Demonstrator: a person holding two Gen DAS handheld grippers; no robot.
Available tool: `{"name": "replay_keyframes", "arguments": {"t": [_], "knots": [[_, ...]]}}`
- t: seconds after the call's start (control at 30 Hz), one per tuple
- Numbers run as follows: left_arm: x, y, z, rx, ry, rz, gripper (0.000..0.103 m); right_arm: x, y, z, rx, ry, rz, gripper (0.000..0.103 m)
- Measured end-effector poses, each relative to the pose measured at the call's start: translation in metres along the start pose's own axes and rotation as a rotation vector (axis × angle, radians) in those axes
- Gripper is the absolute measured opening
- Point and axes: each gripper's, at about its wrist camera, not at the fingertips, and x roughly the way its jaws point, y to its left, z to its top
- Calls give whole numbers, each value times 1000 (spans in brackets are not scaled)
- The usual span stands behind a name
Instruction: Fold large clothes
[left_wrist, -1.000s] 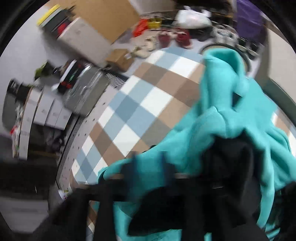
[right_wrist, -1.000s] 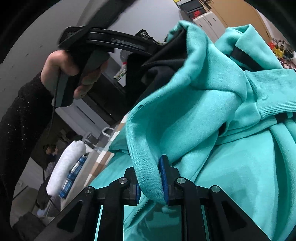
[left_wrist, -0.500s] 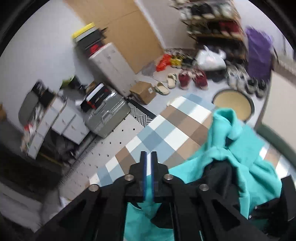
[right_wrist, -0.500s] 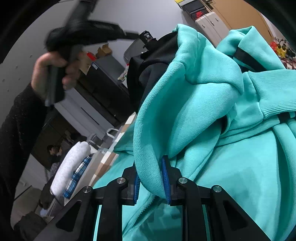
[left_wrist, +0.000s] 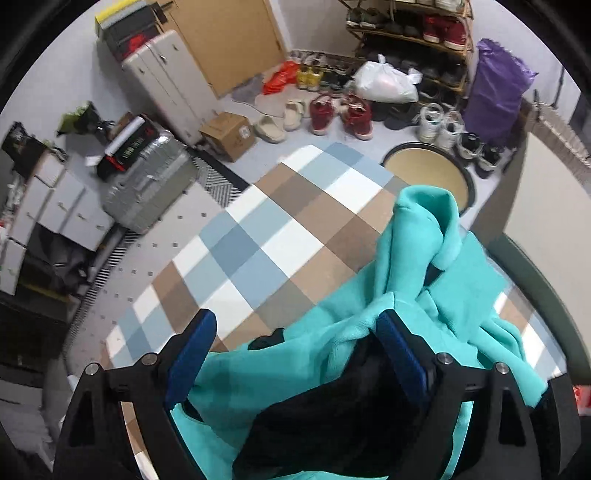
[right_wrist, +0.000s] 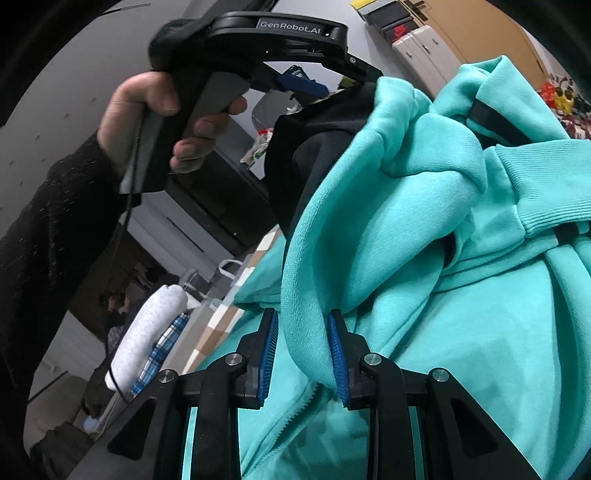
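A teal hoodie (left_wrist: 424, 258) with a black lining (left_wrist: 332, 413) lies heaped on the checked tablecloth (left_wrist: 258, 240). My left gripper (left_wrist: 295, 321) hovers over the heap, pointing steeply down. Its jaws are opening wide and the cloth lies below them, loose. In the right wrist view the hoodie (right_wrist: 443, 221) fills the frame, and a hand (right_wrist: 147, 99) holds the left gripper above it. My right gripper (right_wrist: 301, 317) has a thick fold of the teal hem between its blue pads. Its jaws are opening and a thin gap shows beside the left pad.
Beyond the table's far edge are a grey suitcase (left_wrist: 147, 184), a cardboard box (left_wrist: 229, 134), several shoes (left_wrist: 332, 114), a round stool (left_wrist: 424, 173) and a purple bag (left_wrist: 491, 96). Folded white and plaid clothes (right_wrist: 147, 339) lie at the table's left end.
The left gripper let go of the hoodie, rose above it and spread its jaws wide. The right gripper stayed put while its pads eased apart around the fold.
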Motion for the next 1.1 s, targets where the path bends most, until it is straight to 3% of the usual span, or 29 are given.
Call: {"name": "replay_keyframes", "arguments": {"t": [0.03,0.13,0.23,0.33,0.47,0.53,0.57,0.6,0.7,0.83,0.87,0.97,1.1], "knots": [[0,2,-1,-1,5,-16,87,0,0,0,-1,2,3,30],[3,5,-9,-7,34,-219,87,1,1,0,-1,5,8,30],[11,-5,-16,34,80,-273,87,0,0,0,-2,6,12,31],[24,-21,-21,120,100,-183,87,2,0,0,-2,8,8,31],[21,-17,-12,73,33,-110,81,1,-1,1,-1,6,6,31],[20,-14,-9,52,24,-117,49,1,-1,1,2,4,7,32],[21,-13,-8,44,36,-143,16,4,1,1,4,3,8,32],[21,-16,-8,44,45,-149,10,3,1,1,6,2,9,34],[17,-22,-11,108,13,-67,8,3,1,1,12,-2,19,35],[-8,-12,-9,57,-56,21,7,3,0,0,18,-9,13,35],[-22,-9,-11,48,-107,81,6,3,-1,0,23,-15,7,36],[-69,6,-25,-32,-249,152,5,0,-4,0,44,-50,-9,40],[-140,25,-93,-187,-432,144,5,-11,-12,0,80,-106,2,40]]}}
